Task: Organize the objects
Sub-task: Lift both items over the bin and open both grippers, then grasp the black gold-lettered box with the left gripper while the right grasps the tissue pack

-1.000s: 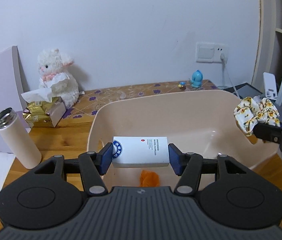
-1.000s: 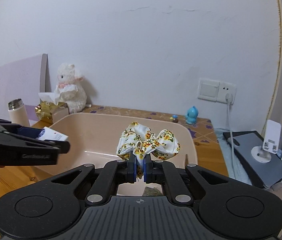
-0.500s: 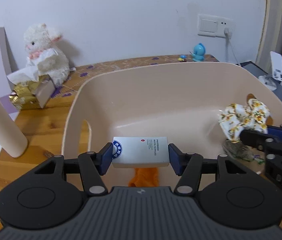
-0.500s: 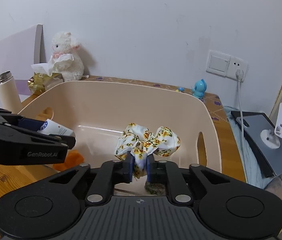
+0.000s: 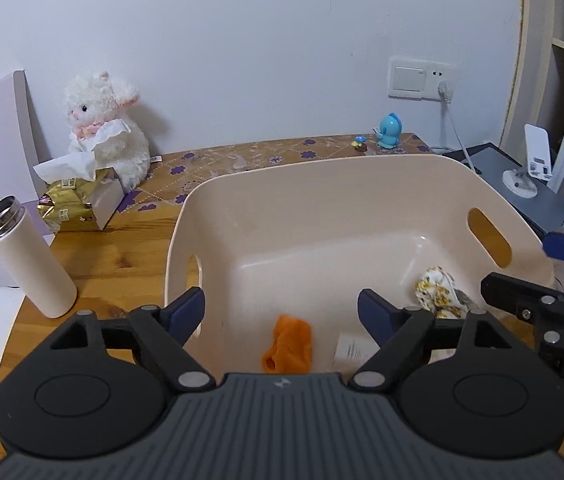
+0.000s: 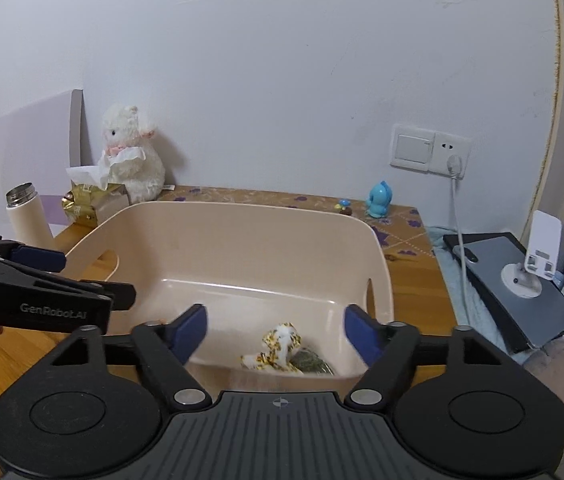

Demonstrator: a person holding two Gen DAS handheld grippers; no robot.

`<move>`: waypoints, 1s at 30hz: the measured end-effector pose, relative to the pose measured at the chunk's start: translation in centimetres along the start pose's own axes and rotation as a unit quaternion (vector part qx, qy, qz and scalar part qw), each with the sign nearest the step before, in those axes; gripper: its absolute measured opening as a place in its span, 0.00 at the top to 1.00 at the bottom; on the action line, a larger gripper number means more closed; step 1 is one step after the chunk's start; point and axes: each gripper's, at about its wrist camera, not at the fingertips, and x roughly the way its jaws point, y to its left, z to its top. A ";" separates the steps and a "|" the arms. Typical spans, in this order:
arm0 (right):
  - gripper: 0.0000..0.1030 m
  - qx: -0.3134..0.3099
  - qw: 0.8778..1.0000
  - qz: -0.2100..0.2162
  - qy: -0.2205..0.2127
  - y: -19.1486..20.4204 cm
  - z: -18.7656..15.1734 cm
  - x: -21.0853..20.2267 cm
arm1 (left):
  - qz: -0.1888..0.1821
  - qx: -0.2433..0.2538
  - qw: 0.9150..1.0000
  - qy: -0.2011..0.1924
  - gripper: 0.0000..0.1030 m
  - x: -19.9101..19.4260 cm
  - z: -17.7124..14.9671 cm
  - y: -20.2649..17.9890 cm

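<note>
A beige plastic basket (image 5: 322, 176) (image 6: 241, 216) stands on the wooden table. On its floor lie an orange cloth piece (image 5: 289, 345), a white box (image 5: 352, 350) half hidden behind my left finger, and a floral scrunchie (image 5: 438, 293) (image 6: 277, 346) beside a dark green lump (image 6: 314, 362). My left gripper (image 5: 281, 308) hangs open over the basket's near edge, empty. My right gripper (image 6: 275, 330) is open too, above the scrunchie, nothing between its fingers. Each gripper shows at the other view's edge: the right gripper (image 5: 542, 280), the left gripper (image 6: 41, 280).
A white thermos (image 5: 27, 256) stands left of the basket, with a gold tissue pack (image 5: 77, 200) and a white plush lamb (image 5: 105, 136) behind it. A blue toy figure (image 5: 390, 130) sits at the table's back. To the right are a dark tablet (image 6: 514, 284), a phone stand (image 6: 538, 256) and a cable.
Both grippers opened and pulled up and back. The white box dropped from the left gripper and the scrunchie from the right; both now lie on the basket floor.
</note>
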 end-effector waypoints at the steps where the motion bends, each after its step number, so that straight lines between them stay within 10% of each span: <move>1: 0.16 -0.001 1.000 -0.002 0.001 0.0 -0.3 -0.4 | -0.001 0.002 1.000 -0.002 0.18 -0.4 -0.2 -0.1; 30: 0.08 -0.039 0.993 -0.014 0.109 0.6 -10.0 -0.5 | -0.075 0.062 0.993 0.058 0.14 0.2 -10.3 -2.2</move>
